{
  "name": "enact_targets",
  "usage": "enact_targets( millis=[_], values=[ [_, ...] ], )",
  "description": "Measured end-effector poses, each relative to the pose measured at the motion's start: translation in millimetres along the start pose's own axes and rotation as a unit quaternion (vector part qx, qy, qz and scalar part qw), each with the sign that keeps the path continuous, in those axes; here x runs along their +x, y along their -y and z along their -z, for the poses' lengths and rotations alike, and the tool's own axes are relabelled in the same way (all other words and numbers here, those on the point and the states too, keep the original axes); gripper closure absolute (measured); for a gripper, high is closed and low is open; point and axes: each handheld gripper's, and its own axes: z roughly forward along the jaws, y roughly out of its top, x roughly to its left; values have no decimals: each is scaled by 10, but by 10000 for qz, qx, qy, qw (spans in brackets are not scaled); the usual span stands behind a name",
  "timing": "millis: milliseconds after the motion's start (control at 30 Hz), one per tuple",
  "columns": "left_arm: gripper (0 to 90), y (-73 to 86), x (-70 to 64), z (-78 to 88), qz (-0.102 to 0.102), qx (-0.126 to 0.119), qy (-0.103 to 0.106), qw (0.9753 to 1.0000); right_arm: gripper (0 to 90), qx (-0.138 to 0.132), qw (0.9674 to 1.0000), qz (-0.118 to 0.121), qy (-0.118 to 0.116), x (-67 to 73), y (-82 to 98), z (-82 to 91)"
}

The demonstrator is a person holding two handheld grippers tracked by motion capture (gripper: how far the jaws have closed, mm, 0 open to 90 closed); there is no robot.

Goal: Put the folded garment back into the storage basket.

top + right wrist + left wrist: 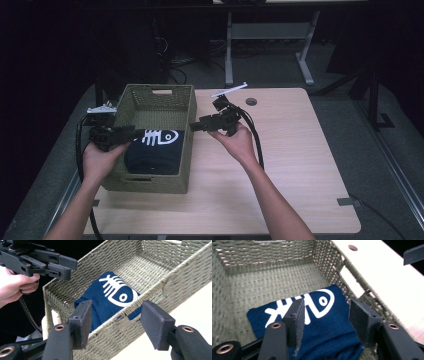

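An olive woven basket [150,183] stands on the left part of the pale wooden table [300,165]. Inside it, toward the near end, lies a folded navy cloth [155,150] printed with a white fish skeleton. My left gripper [136,132] hovers over the basket's left rim, pointing inward. In the left gripper view its jaws [327,303] stand open above the cloth [329,325] with nothing between them. My right gripper [193,126] hangs at the basket's right rim. Its jaws [117,305] are open and empty, looking across the rim at the cloth [110,297] and at the left gripper [67,268].
The far half of the basket floor [274,277] is bare weave. A round cable hole [251,101] sits near the table's far edge. Thick black cables [257,145] trail from both grippers. Behind the table stands a desk frame [229,55] on dark floor.
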Motion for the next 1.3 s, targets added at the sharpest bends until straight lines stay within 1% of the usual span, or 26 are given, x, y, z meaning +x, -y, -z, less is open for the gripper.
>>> enact_targets(
  millis=[100,133,200,267,300,467,533,600,633,700,733,767,833,933,967,1067,1100,1133,1200,1233,1300],
  values=[
    [451,-8,-34,-28,27,-42,7,10000,415,-15,10000,25,19,-31,20,76],
    [443,-8,-34,-28,27,-42,7,10000,415,-15,10000,25,19,-31,20,76],
    [427,-5,-67,-59,16,-24,16,10000,410,-20,10000,16,27,-67,47,142],
    [408,-6,-115,-82,27,-63,38,10000,402,-24,10000,15,73,-89,69,188],
    [401,-12,-138,-90,3,-50,68,10000,398,-47,9999,33,92,-101,81,214],
    [373,-54,-293,-117,-92,-153,156,9997,379,-79,9999,46,122,-158,148,362],
    [363,-68,-344,-135,-145,-150,197,9996,374,-113,9998,33,142,-181,178,424],
    [352,-78,-391,-154,-142,-182,225,9995,368,-125,9998,18,152,-204,203,471],
    [342,-86,-419,-164,-143,-210,275,9993,360,-127,9998,13,168,-213,216,496],
    [321,-103,-465,-173,-183,-226,295,9991,353,-144,9997,12,204,-232,247,553],
    [306,-109,-487,-174,-171,-282,322,9989,352,-147,9997,7,217,-241,263,577],
    [299,-114,-508,-176,-208,-319,363,9986,351,-163,9996,26,225,-251,280,599],
    [293,-123,-556,-190,-238,-332,392,9984,346,-160,9996,5,242,-266,315,643],
    [298,-135,-624,-216,-247,-353,535,9976,342,-216,9996,-43,194,-286,358,703],
    [297,-137,-647,-229,-248,-389,577,9973,341,-265,9995,-10,194,-277,376,736],
    [294,-145,-717,-265,-288,-402,645,9967,339,-275,9993,53,259,-263,416,806],
    [290,-145,-742,-279,-314,-394,667,9965,339,-244,9992,43,319,-259,434,838],
    [287,-144,-772,-293,-329,-389,671,9964,338,-253,9990,46,359,-266,452,864],
    [280,-142,-820,-319,-356,-372,728,9960,338,-268,9990,16,363,-291,490,917],
    [280,-142,-820,-319,-356,-372,728,9960,338,-263,9989,16,393,-302,509,941],
    [274,-149,-897,-364,-424,-332,769,9956,338,-278,9987,-15,423,-329,544,993]
  ],
)
